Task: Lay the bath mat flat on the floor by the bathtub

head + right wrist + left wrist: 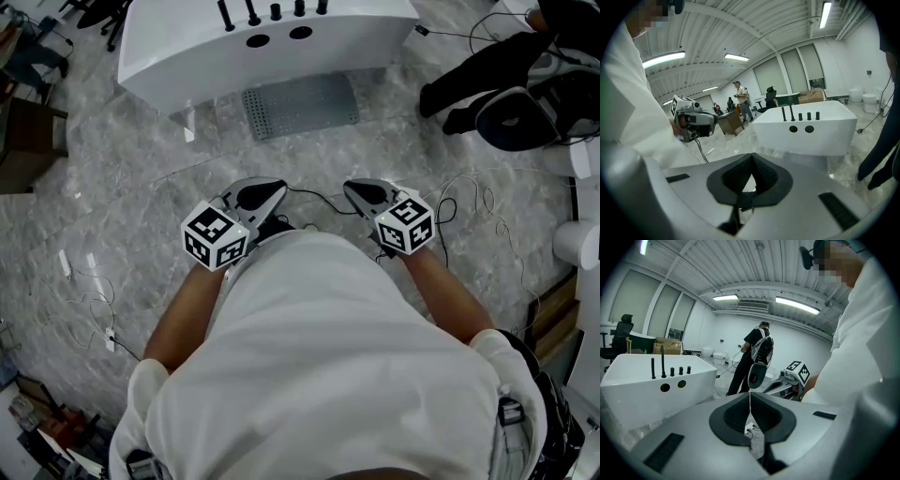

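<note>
The mat (pixel 300 103) lies spread on the floor right in front of the tub (pixel 267 42), its far edge running under the tub's front rim. It is grey and dotted with holes, and no fold or raised corner can be seen. The right gripper view shows it low at the tub's foot (pixel 806 160).

Both tongs are held well back from the tub, close to the person's body. The left tongs (pixel 258 194) are together with nothing between them, as their own view confirms (pixel 750 401). The right tongs (pixel 367 195) are likewise together and empty (pixel 751 164).

The laying looks done, so what remains is probably a check. If the mat needs squaring, the best way would be to bend down and take one corner on the side away from the tub in each of the tongs. Then draw evenly so the long edge stays parallel to the tub front, and let go low so nothing curls. The cables (pixel 469 202) on the floor, well out from the tub, could catch a foot.

No brand or wording can be read. The gripper cubes (pixel 216 236) carry only black-and-white square markers.
</note>
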The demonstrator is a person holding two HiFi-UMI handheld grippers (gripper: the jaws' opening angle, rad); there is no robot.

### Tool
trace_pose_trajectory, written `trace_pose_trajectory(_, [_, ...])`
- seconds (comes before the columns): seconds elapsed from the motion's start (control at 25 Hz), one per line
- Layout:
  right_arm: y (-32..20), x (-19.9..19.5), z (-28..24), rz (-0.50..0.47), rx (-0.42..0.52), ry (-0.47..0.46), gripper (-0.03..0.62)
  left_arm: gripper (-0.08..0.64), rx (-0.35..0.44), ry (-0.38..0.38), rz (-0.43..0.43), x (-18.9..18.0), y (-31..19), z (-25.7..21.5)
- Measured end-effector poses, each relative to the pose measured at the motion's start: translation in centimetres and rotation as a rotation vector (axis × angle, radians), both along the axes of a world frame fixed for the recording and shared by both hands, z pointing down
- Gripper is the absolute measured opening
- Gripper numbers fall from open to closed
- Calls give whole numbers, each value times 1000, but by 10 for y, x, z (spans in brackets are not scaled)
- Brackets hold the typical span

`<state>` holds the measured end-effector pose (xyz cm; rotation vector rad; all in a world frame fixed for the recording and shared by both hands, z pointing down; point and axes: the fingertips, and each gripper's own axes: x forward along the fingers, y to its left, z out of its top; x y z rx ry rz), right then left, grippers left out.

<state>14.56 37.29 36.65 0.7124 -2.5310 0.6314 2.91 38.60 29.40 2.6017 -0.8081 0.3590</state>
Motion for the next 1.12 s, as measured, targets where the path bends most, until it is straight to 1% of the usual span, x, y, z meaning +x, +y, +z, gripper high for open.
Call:
trace_pose_trajectory(0.48, [3, -3, -19, 27, 42, -26, 8, 20, 19, -3, 39, 5, 2, -10])
trace_pose_trajectory(0.72, [5, 5, -24, 44, 56, -40, 8, 20, 19, -11, 53, 14, 5, -11])
trace_pose_trajectory(1.12, [10, 10, -20, 53, 47, -72, 8, 20, 5, -27, 58, 26, 11, -9])
